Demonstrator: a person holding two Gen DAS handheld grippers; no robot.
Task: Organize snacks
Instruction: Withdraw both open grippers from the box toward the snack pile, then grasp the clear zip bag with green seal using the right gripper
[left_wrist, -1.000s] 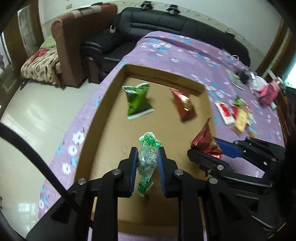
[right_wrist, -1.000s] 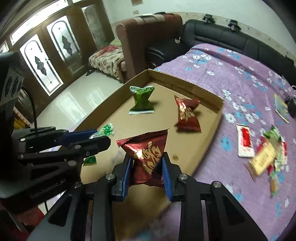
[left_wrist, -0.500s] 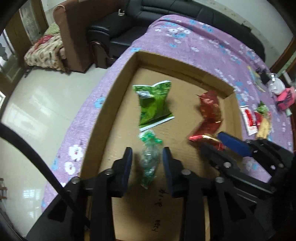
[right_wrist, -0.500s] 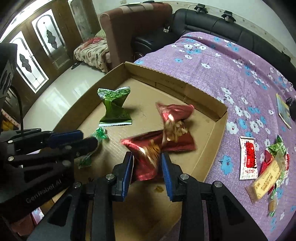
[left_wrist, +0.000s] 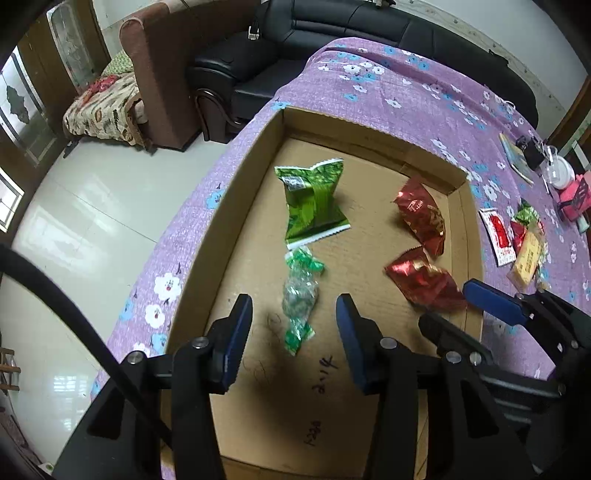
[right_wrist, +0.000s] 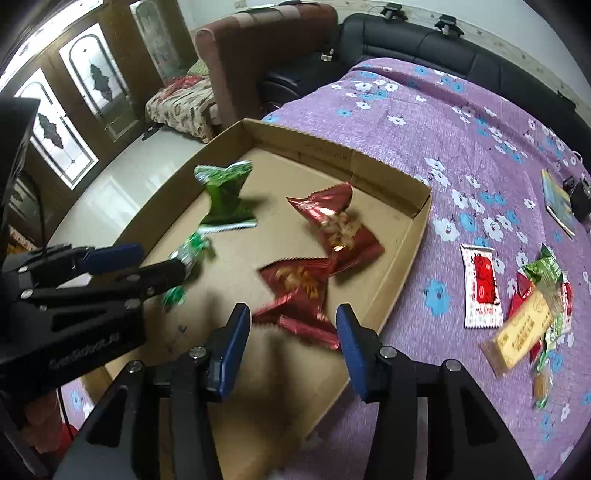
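Note:
A shallow cardboard box (left_wrist: 240, 206) (right_wrist: 410, 240) lies on the purple flowered cloth. In it lie a green snack bag (left_wrist: 314, 203) (right_wrist: 225, 195), a small clear-green candy packet (left_wrist: 299, 295) (right_wrist: 188, 254), and two red snack bags (left_wrist: 421, 214) (left_wrist: 424, 280) (right_wrist: 340, 225) (right_wrist: 299, 291). My left gripper (left_wrist: 293, 314) is open above the candy packet. My right gripper (right_wrist: 293, 317) is open above the nearer red bag. Each gripper also shows in the other's view (left_wrist: 491, 306) (right_wrist: 122, 258).
A pile of loose snacks (right_wrist: 517, 302) (left_wrist: 517, 240) lies on the cloth right of the box. A black sofa (left_wrist: 332, 40) and a brown armchair (left_wrist: 166, 74) stand beyond the table. Tiled floor (left_wrist: 81, 229) is at the left.
Both grippers have opened and let go: the candy packet and the red bag now lie in the box. Both grippers have drawn back and up.

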